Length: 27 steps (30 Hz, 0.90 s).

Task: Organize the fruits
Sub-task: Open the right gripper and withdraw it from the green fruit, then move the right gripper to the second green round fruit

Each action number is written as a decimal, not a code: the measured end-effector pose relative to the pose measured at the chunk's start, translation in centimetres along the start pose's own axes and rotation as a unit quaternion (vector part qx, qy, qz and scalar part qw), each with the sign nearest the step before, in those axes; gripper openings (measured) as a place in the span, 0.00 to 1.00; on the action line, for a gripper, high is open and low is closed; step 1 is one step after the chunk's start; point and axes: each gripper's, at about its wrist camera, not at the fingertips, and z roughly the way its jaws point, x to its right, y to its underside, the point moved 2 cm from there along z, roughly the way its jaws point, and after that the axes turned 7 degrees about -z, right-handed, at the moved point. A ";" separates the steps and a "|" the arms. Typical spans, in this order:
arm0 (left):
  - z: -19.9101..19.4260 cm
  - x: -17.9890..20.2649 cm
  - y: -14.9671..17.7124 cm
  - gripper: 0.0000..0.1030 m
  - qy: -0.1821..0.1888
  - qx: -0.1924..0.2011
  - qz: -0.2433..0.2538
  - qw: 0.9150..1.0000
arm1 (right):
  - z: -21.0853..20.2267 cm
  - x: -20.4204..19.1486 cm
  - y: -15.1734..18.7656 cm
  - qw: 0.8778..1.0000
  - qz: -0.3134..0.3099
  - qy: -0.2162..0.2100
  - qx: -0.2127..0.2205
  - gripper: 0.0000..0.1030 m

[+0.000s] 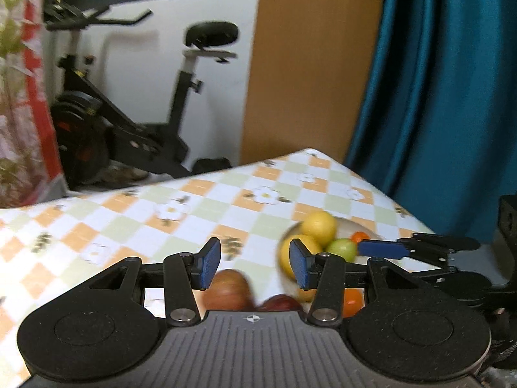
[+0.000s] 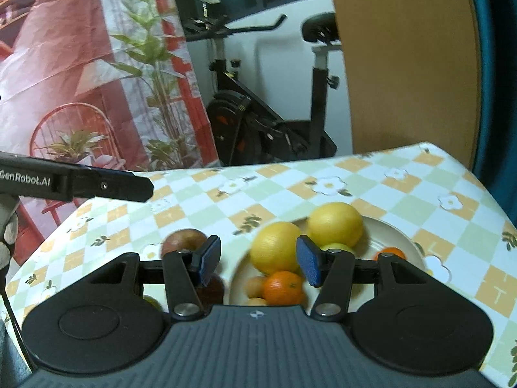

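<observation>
your left hand-held gripper (image 1: 255,263) hangs over the checked tabletop (image 1: 135,220) with its blue pads partly apart and nothing between them. your right hand-held gripper (image 2: 258,260) is set the same way, jaws part-open and empty, above the near rim of the plate (image 2: 410,242). in the right wrist view the left tool's black finger crosses the upper left, and the white lettering on it reads "genrobot.ai" (image 2: 24,181), the first letter cut off by the frame edge; no other writing can be read.

on the cream plate you can count two large yellow citrus fruits (image 2: 334,223), touching each other, one green fruit (image 2: 336,247) tucked between and below them, and two oranges, one (image 2: 284,286) at the front and one (image 2: 391,253) at the right, half hidden behind the right finger linkage. two small pale orange fruits (image 2: 255,286) sit at the plate's near left edge, too blurred to name.

off the plate, on the cloth to its left, lie two red apples: one (image 2: 184,241) beyond the left pad, and a darker one (image 2: 211,287) nearer you, mostly hidden by the finger. a bit of green fruit (image 2: 152,302) shows beside it, largely covered by the gripper body.

beyond the tabletop stand one exercise bike (image 2: 265,119), a wooden panel (image 2: 404,58), a teal curtain (image 1: 436,97) and a printed red backdrop (image 2: 64,64).
</observation>
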 end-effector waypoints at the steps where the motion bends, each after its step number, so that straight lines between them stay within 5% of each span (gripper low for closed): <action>1: -0.4 -0.4 0.1 0.48 -0.008 0.003 0.002 1.000 | 0.0 -0.6 0.0 1.000 -0.004 -0.001 0.003 0.54; 10: -1.5 -4.0 2.0 0.48 -0.017 -0.006 -0.045 0.999 | 0.9 -5.8 0.4 0.999 -0.042 -0.027 0.008 0.54; 27: 1.1 -5.7 7.7 0.48 0.046 -0.064 -0.109 0.991 | 3.9 -11.1 5.2 0.991 -0.094 -0.063 -0.075 0.54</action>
